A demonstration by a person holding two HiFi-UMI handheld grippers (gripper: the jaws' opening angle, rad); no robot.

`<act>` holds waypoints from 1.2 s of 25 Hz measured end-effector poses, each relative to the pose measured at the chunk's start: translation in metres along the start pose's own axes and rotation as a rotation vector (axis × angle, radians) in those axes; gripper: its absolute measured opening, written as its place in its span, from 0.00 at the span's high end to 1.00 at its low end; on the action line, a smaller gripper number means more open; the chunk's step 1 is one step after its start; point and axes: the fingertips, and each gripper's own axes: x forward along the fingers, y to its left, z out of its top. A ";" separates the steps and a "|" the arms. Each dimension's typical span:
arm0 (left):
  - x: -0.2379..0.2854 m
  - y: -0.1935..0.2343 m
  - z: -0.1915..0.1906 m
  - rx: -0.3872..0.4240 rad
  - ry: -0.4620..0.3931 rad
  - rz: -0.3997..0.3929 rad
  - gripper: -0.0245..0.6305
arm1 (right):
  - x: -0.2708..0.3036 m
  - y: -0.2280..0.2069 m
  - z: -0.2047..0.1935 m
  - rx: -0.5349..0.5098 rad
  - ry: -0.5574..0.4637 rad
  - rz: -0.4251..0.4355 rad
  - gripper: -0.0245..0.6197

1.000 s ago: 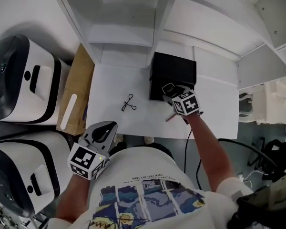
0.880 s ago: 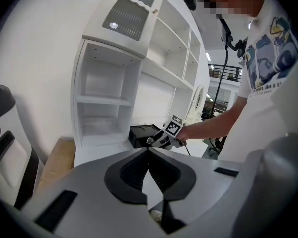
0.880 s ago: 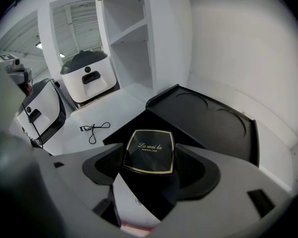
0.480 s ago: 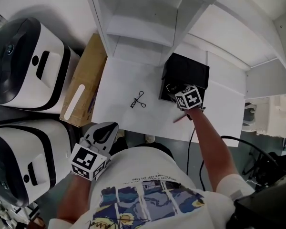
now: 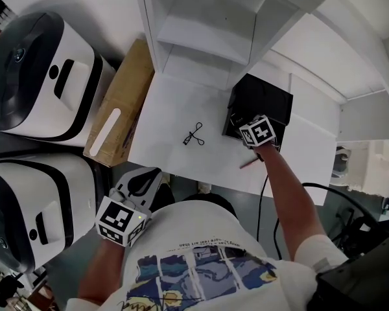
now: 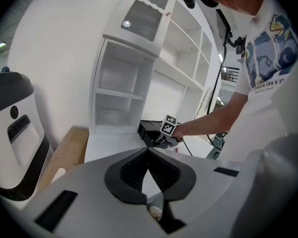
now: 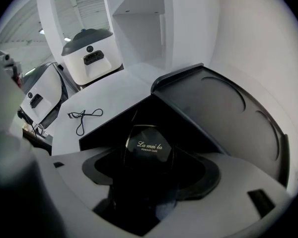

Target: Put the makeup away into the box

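The right gripper (image 5: 237, 121) pinches a black powder compact (image 7: 148, 148) over the near edge of the open black box (image 5: 266, 99) just ahead. This looks like the placing step: next, lower it inside and release. The left gripper (image 6: 148, 157), its jaws pressed together and empty, hangs by the body.

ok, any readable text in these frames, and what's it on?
"La mei la": on the lid of the black compact clamped in the right gripper.
"POWDER CAKE": same lid, smaller print just below.
T-shirt lettering: too small and blurred to read in any view.
Nothing else legible.
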 end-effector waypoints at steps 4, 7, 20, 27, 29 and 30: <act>-0.002 0.003 -0.001 -0.011 -0.004 0.009 0.94 | 0.003 -0.002 -0.002 -0.015 0.008 -0.003 0.44; -0.002 0.004 -0.001 -0.013 -0.003 0.011 0.94 | 0.003 -0.003 -0.002 -0.015 0.007 -0.008 0.44; 0.002 0.007 0.008 0.032 0.002 -0.044 0.94 | -0.026 0.003 0.009 0.048 -0.060 0.000 0.44; 0.012 0.004 0.016 0.090 -0.004 -0.123 0.94 | -0.081 0.017 0.015 0.074 -0.166 -0.054 0.44; 0.014 0.006 0.019 0.099 -0.008 -0.140 0.94 | -0.098 0.024 0.014 0.087 -0.204 -0.071 0.46; 0.014 0.006 0.020 0.102 -0.009 -0.148 0.94 | -0.107 0.029 0.012 0.090 -0.221 -0.081 0.54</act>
